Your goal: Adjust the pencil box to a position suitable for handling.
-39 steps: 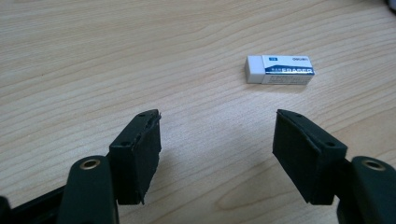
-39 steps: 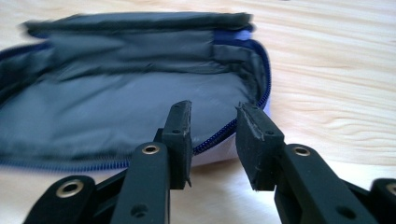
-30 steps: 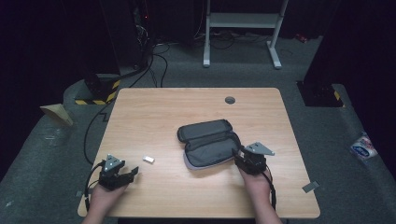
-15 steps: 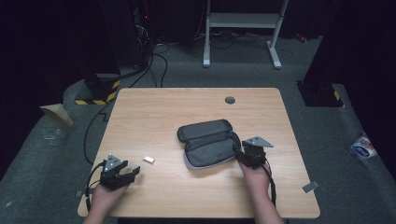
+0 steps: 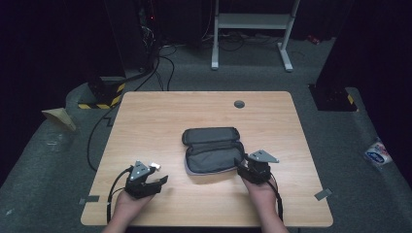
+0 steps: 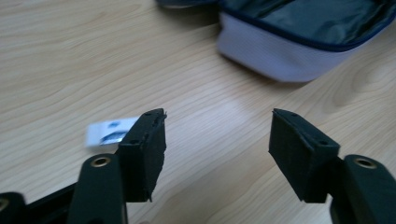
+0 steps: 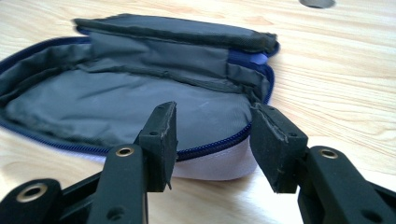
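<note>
Pouch (image 5: 212,150) lies unzipped mid-tabletop | small white packet (image 5: 155,165) near front-left corner, not yet inside | your left gripper (image 5: 156,182) open beside packet | your right gripper (image 5: 239,165) jaws just opening, straddling pouch's rim, 0 held

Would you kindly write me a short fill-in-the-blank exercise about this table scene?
1. The pouch lies with its zip ____.
2. The small white packet lies flat on the ____.
3. The right gripper has the pouch's ____ edge between its jaws.
4. The left gripper has its jaws ____, with nothing between them.

Missing words: open; table; zipped; open
</note>
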